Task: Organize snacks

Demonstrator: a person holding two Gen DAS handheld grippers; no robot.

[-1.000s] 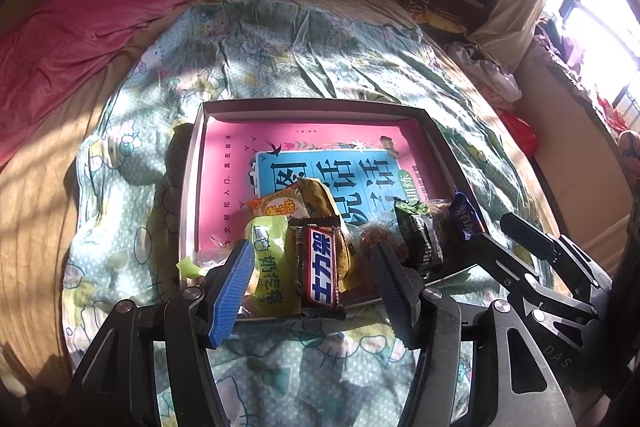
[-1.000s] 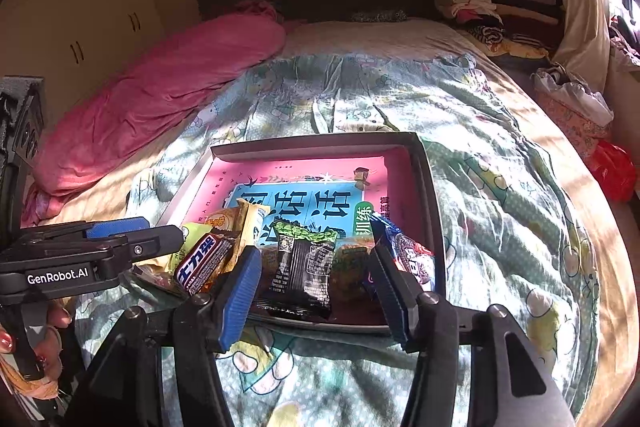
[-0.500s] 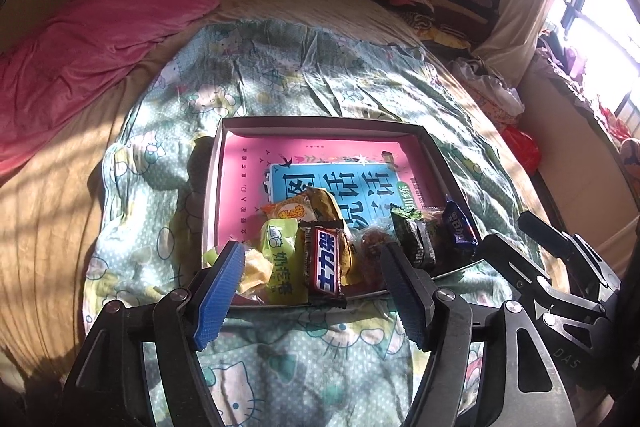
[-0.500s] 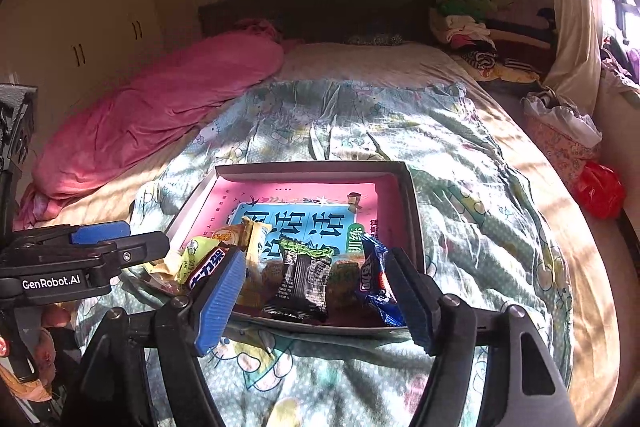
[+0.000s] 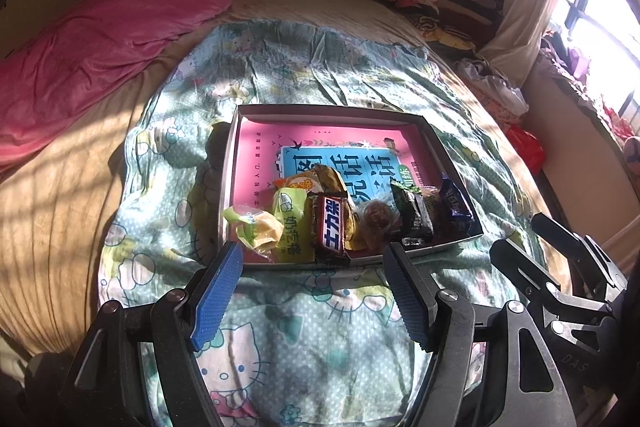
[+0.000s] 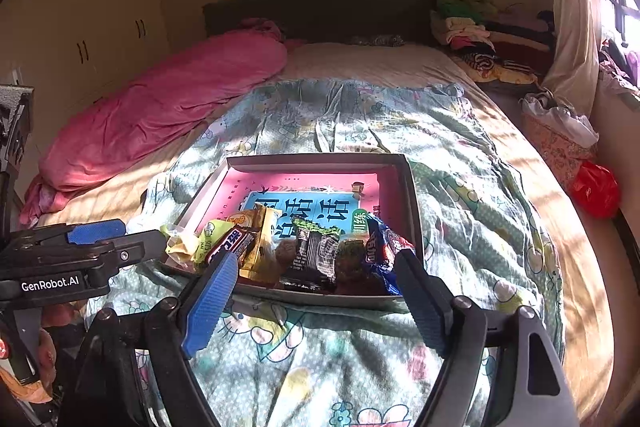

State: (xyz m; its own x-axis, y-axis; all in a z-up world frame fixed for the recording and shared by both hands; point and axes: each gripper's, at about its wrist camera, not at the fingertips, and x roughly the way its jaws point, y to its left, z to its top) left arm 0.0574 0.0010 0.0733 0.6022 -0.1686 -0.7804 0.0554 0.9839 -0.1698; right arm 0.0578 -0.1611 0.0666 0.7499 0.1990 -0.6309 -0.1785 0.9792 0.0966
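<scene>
Several snacks (image 5: 332,223) lying in a row along the near wall of the shallow grey box (image 5: 328,111), the row running left to right across the views. Brown chocolate bar (image 5: 331,229) lying with its long axis pointing roughly away from the left camera, near end by the box's front edge; black packet (image 6: 314,253) likewise lengthwise toward the far wall, blue wrapper (image 6: 380,247) tilting at the right end. Left gripper (image 5: 312,285) hovering over the patterned quilt (image 5: 312,327) just short of the box, jaws having just been opening, now wide, nothing between them. Right gripper (image 6: 316,293) likewise wide after opening further, gripping nothing, touching nothing. Box also containing a pink-and-blue book (image 5: 340,155) lying flat beneath the snacks.
</scene>
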